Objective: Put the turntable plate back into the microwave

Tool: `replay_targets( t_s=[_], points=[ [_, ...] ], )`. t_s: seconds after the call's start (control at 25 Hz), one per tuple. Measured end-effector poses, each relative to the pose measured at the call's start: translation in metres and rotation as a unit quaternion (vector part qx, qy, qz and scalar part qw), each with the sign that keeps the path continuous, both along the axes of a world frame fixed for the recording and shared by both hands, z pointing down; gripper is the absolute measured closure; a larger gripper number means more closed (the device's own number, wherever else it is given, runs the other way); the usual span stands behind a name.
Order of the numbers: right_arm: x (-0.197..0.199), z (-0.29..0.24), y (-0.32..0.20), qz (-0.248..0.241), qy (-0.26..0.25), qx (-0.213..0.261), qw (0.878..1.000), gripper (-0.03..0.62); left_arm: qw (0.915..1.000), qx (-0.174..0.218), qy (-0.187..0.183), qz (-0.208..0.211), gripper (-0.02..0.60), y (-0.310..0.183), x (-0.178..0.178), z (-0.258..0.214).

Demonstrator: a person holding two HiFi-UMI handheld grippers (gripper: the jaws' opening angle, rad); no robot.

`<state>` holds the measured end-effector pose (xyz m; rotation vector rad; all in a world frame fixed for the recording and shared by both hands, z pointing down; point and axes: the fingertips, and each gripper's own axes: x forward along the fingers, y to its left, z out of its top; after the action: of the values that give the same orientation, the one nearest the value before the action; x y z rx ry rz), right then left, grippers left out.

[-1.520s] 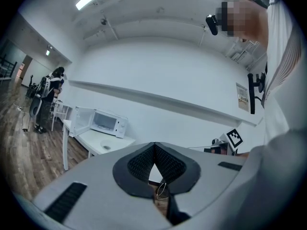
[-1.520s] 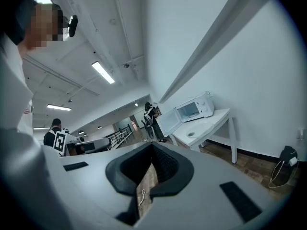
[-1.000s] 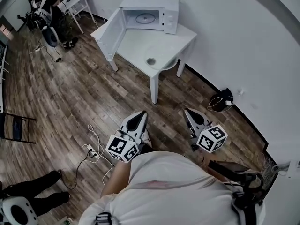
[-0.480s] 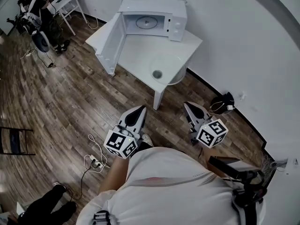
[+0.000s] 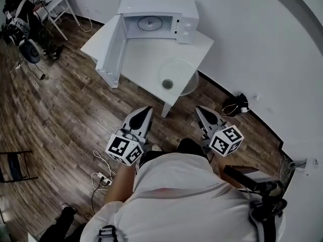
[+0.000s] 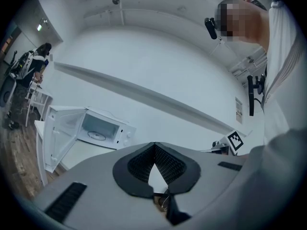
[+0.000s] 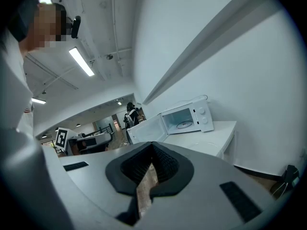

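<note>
White table (image 5: 146, 59): microwave (image 5: 160, 6) at 12 o'clock, door (image 5: 112, 52) swung open; glass turntable plate (image 5: 177, 73) at 5 o'clock, overhanging edge.

Nothing I can see here can actually be read. The cubes on my left gripper (image 5: 145, 111) and right gripper (image 5: 201, 111) carry only black-and-white square marker patterns, with no letters or numbers. In the left gripper view a small printed sheet (image 6: 238, 110) hangs on the far wall (image 6: 158, 71) to the right, but its print is too small to make out. The control panel of the microwave (image 5: 159, 19), on its right side, is too small to read as well.
</note>
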<state>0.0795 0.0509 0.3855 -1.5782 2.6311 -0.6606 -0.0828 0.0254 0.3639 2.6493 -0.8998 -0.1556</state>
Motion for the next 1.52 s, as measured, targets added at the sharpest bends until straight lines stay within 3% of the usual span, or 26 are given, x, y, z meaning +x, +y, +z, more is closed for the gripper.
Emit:
replay_targets(
  t_s=[0.16, 0.44, 0.72, 1.04, 1.24, 1.52],
  points=[
    [0.01, 0.002, -0.019, 0.008, -0.004, -0.004, 1.0, 0.589, 0.9999, -0.013, -0.006, 0.01, 0.571, -0.012, 0.011, 0.009],
    [0.034, 0.014, -0.07, -0.008, -0.023, -0.003, 1.0, 0.59, 0.9996, -0.02, -0.019, -0.01, 0.571, -0.054, 0.03, 0.018],
    [0.089, 0.028, -0.127, -0.008, -0.046, -0.013, 0.999, 0.589, 0.9985, -0.026, -0.041, -0.025, 0.571, -0.11, 0.079, 0.023],
    [0.154, 0.072, -0.175, -0.027, -0.112, -0.064, 0.991, 0.589, 0.9965, -0.039, -0.068, -0.029, 0.571, -0.155, 0.138, 0.036],
    [0.181, 0.122, -0.19, -0.006, -0.176, -0.133, 0.975, 0.547, 0.9963, -0.048, -0.068, -0.022, 0.571, -0.175, 0.156, 0.053],
    [0.189, 0.209, -0.192, 0.028, -0.284, -0.229, 0.931, 0.459, 0.9929, -0.08, -0.088, 0.001, 0.571, -0.189, 0.158, 0.085]
  ],
)
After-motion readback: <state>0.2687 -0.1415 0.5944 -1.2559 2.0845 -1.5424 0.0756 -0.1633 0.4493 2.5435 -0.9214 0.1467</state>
